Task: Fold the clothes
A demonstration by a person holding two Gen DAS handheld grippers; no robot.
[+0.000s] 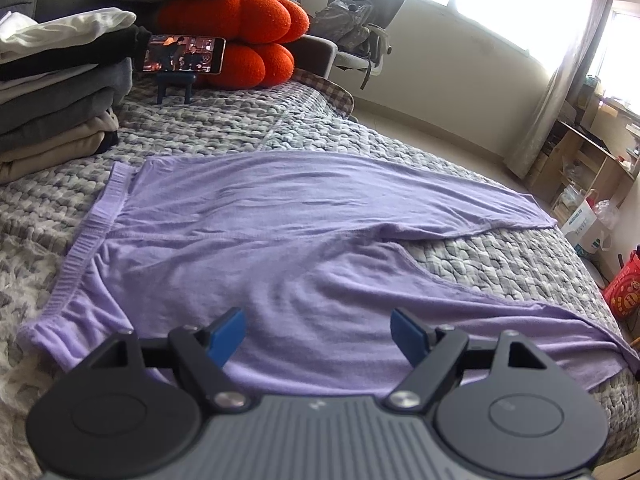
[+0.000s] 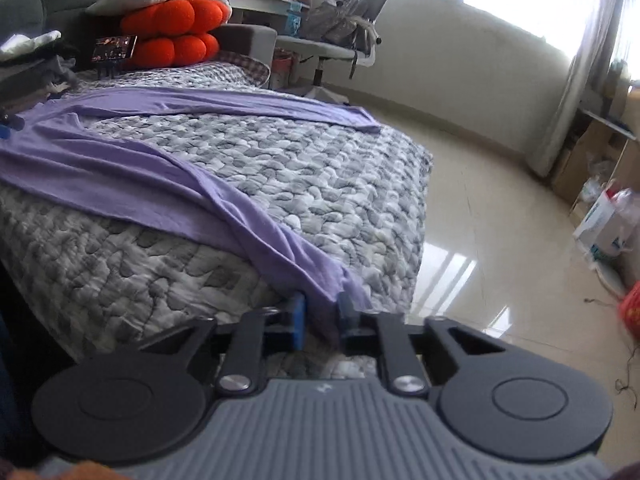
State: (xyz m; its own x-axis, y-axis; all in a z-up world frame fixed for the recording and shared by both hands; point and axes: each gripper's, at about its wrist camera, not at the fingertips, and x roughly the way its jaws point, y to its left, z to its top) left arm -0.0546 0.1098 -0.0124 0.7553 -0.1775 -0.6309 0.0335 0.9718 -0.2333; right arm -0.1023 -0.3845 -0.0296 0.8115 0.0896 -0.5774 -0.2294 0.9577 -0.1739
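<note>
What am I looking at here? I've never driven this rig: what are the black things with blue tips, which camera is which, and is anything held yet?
Those are two hand-held grippers, each with a camera looking along its fingers. The left view shows the left gripper open above purple trousers spread on a quilted bed. The right view shows the right gripper at the bed's edge, shut on the near trouser leg's end. Folded clothes, orange cushions and a phone on a stand sit farther back.
</note>
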